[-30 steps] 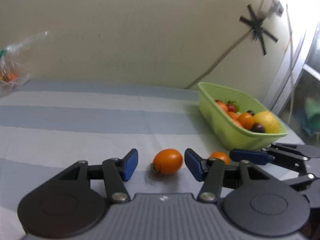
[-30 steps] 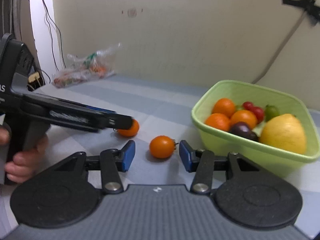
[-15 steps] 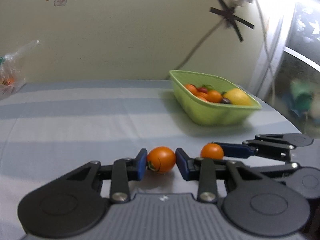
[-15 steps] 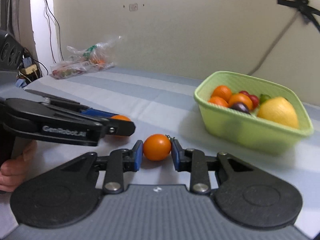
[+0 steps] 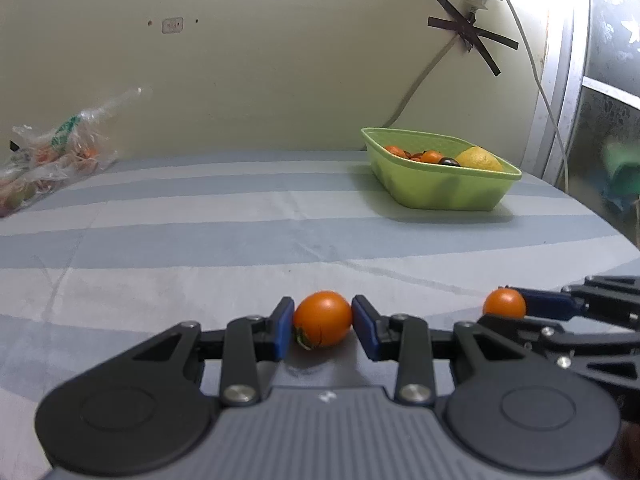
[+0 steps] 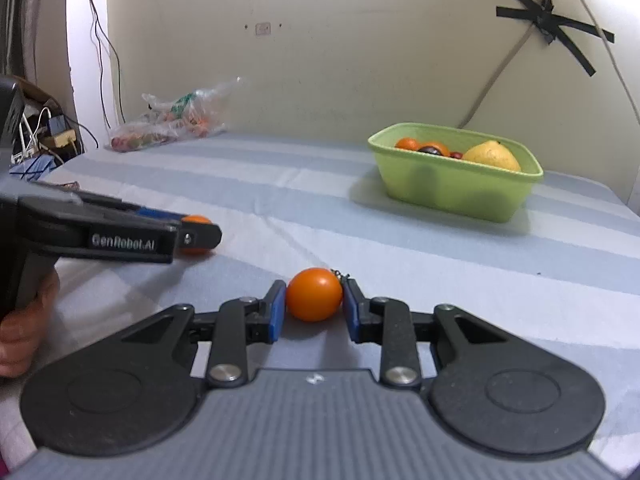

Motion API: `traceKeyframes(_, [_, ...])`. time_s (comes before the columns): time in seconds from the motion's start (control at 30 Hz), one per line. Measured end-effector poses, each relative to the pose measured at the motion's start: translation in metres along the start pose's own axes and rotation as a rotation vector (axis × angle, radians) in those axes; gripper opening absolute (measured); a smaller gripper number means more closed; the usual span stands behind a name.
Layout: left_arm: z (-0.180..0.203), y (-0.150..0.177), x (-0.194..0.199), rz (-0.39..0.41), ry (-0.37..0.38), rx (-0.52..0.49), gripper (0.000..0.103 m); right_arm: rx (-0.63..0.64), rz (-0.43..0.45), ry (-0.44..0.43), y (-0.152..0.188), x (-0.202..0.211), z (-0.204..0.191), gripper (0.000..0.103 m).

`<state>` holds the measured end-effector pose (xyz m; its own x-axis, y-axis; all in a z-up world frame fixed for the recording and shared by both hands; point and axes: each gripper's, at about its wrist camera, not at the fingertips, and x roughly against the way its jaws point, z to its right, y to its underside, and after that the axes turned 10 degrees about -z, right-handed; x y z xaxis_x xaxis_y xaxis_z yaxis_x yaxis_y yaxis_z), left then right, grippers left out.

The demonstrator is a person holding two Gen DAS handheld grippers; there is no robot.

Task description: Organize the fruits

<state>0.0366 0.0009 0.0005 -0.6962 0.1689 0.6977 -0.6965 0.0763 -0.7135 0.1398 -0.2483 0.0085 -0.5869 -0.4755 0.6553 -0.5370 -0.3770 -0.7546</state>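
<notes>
1. The left gripper (image 5: 323,330) is clenched on an orange tomato (image 5: 323,318); both blue pads press its sides, and the fruit sits right at the fingertips, its green stem end turned toward the camera.
2. The right gripper (image 6: 314,307) is likewise clenched on a second orange tomato (image 6: 314,294), held between its blue pads at the tips, with a small dry stem poking up by the right pad.
3. From the left wrist view, the right gripper lies off to the right, level with the left one, its fruit just visible at the fingertips.
4. The green basket (image 5: 440,188) stands well ahead and to the right of both grippers on the striped cloth (image 5: 200,240), holding a lemon (image 6: 492,156) and small fruits.
5. A plastic bag (image 6: 176,124) lies far ahead to the left, by the wall.
</notes>
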Motion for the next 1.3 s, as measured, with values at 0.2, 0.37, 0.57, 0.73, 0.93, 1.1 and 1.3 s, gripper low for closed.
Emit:
traceKeyframes(0.2, [0.005,0.004,-0.002,0.001,-0.016,-0.011,0.037,-0.02,-0.012,-0.014,0.003,0.0,0.004,0.035])
traceKeyframes(0.37, [0.007,0.005,-0.002,0.004,-0.025,-0.018,0.037,0.0,-0.014,-0.004,0.006,0.002,0.001,0.04])
traceKeyframes(0.57, [0.007,0.005,-0.002,0.001,-0.033,-0.023,0.039,0.013,-0.014,0.007,0.007,0.003,-0.002,0.04])
traceKeyframes(0.73, [0.007,0.005,-0.001,0.005,-0.041,-0.017,0.041,0.012,-0.005,0.038,0.009,0.004,-0.006,0.046])
traceKeyframes(0.93, [0.006,0.006,-0.001,0.007,-0.044,-0.006,0.045,0.012,-0.01,0.043,0.009,0.004,-0.004,0.047])
traceKeyframes(1.1, [0.006,0.006,-0.001,0.007,-0.045,0.002,0.048,0.016,-0.015,0.045,0.008,0.003,-0.005,0.048])
traceKeyframes(1.3, [0.006,0.006,-0.001,0.006,-0.044,0.003,0.049,0.019,-0.015,0.047,0.008,0.003,-0.005,0.049])
